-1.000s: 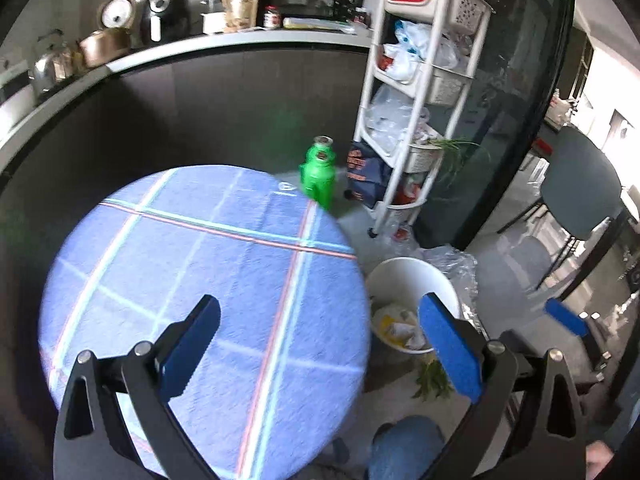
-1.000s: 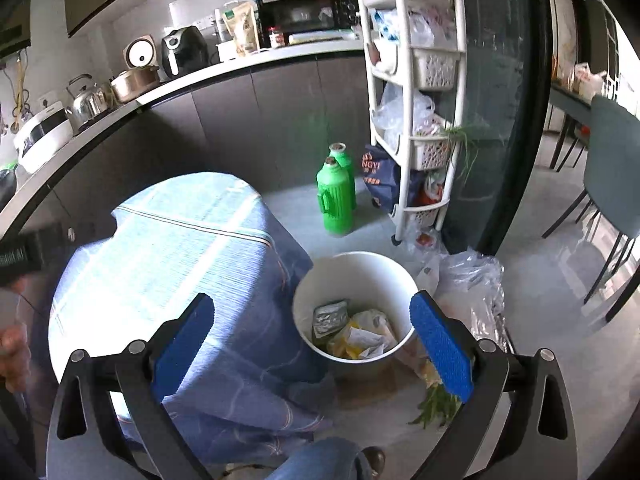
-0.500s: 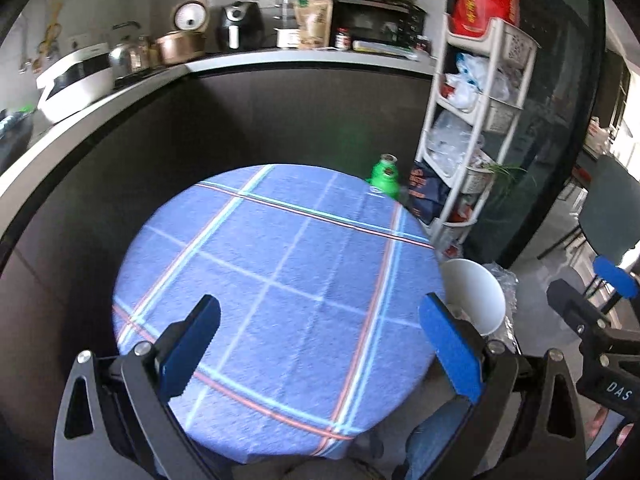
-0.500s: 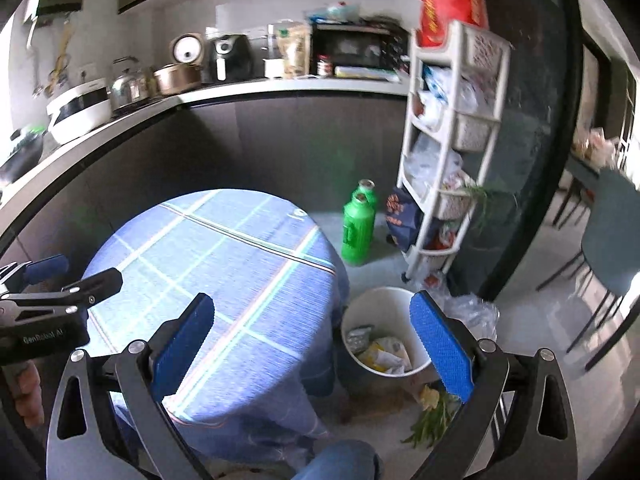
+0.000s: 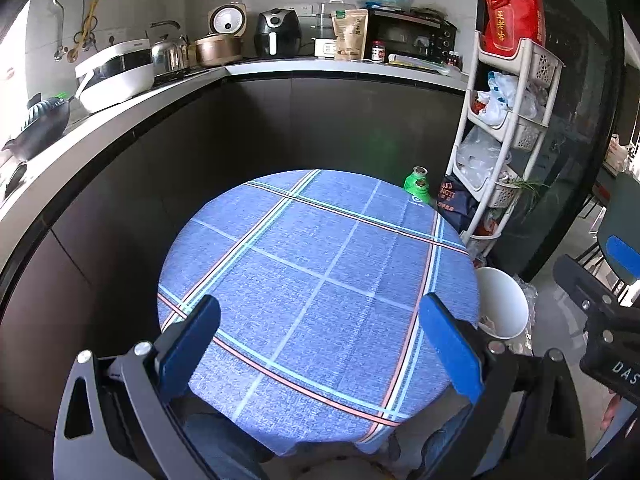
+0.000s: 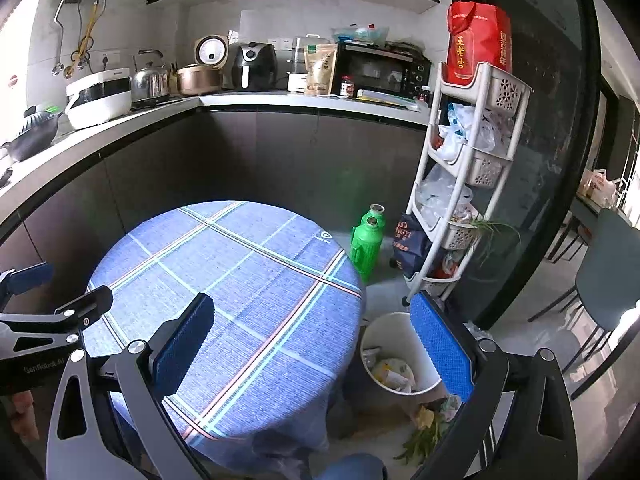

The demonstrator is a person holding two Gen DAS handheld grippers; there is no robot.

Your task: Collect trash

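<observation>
A white trash bin (image 6: 400, 330) stands on the floor right of the round table (image 6: 248, 280), with crumpled wrappers (image 6: 390, 372) inside. It also shows in the left wrist view (image 5: 502, 300). Green scraps and a wrapper (image 6: 428, 424) lie on the floor in front of the bin. My left gripper (image 5: 320, 344) is open and empty above the table's near edge. My right gripper (image 6: 312, 344) is open and empty, held above the table's right side and the bin. The blue checked cloth (image 5: 320, 272) has nothing on it.
Two green bottles (image 6: 366, 244) and a dark bag (image 6: 408, 240) stand on the floor behind the table. A white tiered rack (image 6: 468, 168) stands at the right, by a dark glass door. A dark cabinet with a worktop (image 5: 280, 68) curves behind. A grey chair (image 6: 612, 272) is far right.
Both grippers have pulled up and back from the bin and the table, so more of the kitchen shows. Both stay open and empty.
</observation>
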